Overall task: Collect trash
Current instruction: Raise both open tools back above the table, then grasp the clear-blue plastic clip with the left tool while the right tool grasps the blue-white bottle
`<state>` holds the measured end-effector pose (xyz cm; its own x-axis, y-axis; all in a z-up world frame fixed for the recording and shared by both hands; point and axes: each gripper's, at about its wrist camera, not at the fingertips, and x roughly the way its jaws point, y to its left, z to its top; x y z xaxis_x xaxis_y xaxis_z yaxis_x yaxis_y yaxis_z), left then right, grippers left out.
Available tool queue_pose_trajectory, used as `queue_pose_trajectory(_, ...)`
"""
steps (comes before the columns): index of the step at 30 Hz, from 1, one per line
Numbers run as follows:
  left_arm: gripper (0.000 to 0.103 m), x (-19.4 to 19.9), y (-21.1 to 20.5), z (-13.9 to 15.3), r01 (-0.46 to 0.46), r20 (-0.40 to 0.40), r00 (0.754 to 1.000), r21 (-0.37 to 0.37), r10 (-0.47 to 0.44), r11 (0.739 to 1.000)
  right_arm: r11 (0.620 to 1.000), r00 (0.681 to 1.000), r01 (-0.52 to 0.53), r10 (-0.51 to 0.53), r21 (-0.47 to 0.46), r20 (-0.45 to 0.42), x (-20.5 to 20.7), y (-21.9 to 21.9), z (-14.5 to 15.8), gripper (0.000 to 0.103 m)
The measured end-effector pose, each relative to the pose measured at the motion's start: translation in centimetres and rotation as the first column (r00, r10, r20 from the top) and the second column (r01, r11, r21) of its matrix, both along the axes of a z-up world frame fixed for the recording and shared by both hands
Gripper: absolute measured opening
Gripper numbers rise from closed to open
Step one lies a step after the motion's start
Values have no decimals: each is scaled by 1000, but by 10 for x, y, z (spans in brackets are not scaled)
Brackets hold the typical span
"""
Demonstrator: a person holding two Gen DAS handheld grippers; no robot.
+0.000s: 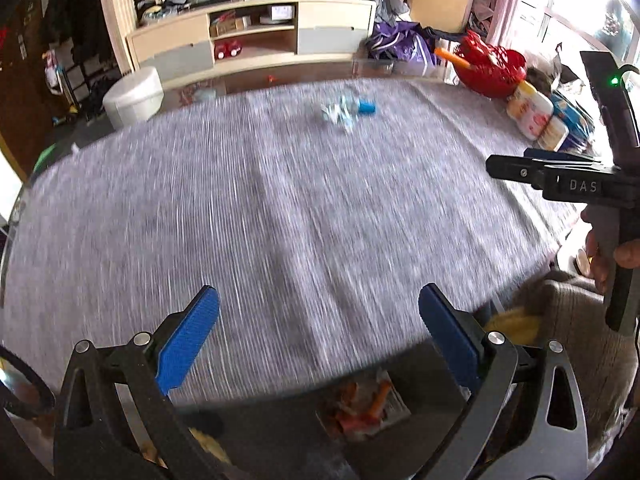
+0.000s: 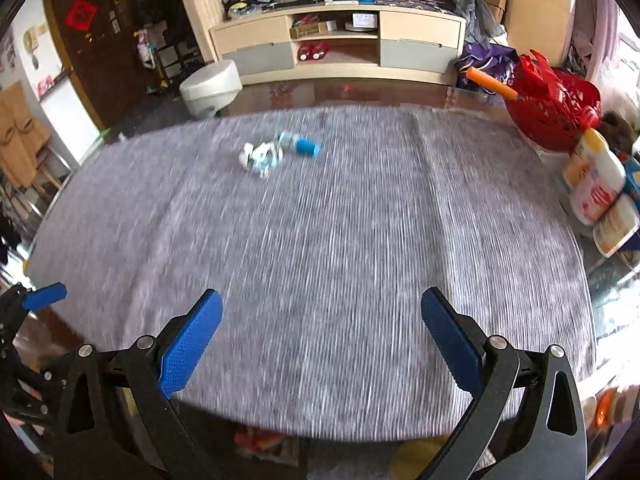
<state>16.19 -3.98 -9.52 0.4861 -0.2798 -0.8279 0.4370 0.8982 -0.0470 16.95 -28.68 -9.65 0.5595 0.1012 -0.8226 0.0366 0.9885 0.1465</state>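
Note:
A crumpled white and blue wrapper with a blue-capped bottle (image 1: 348,111) lies on the far part of the grey tablecloth (image 1: 280,208); it also shows in the right wrist view (image 2: 280,151). My left gripper (image 1: 320,316) is open and empty over the table's near edge, far from the trash. My right gripper (image 2: 322,320) is open and empty over the near part of the cloth (image 2: 340,240). The right gripper shows at the right edge of the left wrist view (image 1: 560,180), and one finger of the left gripper shows at the left of the right wrist view (image 2: 44,296). Both views are motion-blurred.
A red basket (image 2: 556,108) with an orange stick stands at the table's far right, with bottles and packets (image 2: 596,196) beside it. A packet (image 1: 366,408) lies on the floor below the near edge. A white stool (image 2: 210,86) and a low cabinet (image 2: 340,44) stand beyond the table.

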Motion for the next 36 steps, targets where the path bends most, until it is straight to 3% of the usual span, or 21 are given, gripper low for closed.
queue_pose_trajectory(6, 95, 54, -24, 10, 10, 26, 1000, -1, -10, 1000, 999, 999, 36, -36, -9, -4, 48, -12, -5, 100)
queue_pose_trajectory(13, 94, 113, -56, -5, 24, 42, 999, -31, -23, 999, 995, 995, 99, -99, -4, 27, 88, -21, -9, 100)
queue_pose_trajectory(22, 69, 166, -98, -34, 54, 32, 998, -47, -52, 997, 984, 981, 175, -176, 15, 86, 112, -41, -11, 100)
queue_pose_trajectory(28, 68, 187, -118, -52, 76, 17, 997, -48, -76, 996, 986, 983, 165, -166, 19, 76, 126, -49, -20, 100)
queue_pose_trajectory(30, 59, 190, -120, -57, 87, 3, 996, -54, -87, 995, 987, 985, 157, -158, 20, 74, 128, -49, -23, 100)
queue_pose_trajectory(32, 30, 194, -122, -63, 104, -22, 994, -62, -105, 993, 989, 987, 146, -147, 25, 70, 133, -47, -27, 100)
queue_pose_trajectory(35, 14, 198, -115, -66, 113, -40, 992, -89, -117, 990, 993, 991, 112, -115, 41, 70, 140, -42, -32, 99)
queue_pose_trajectory(36, 14, 198, -112, -66, 116, -44, 992, -96, -121, 989, 994, 993, 94, -97, 48, 71, 145, -40, -34, 99)
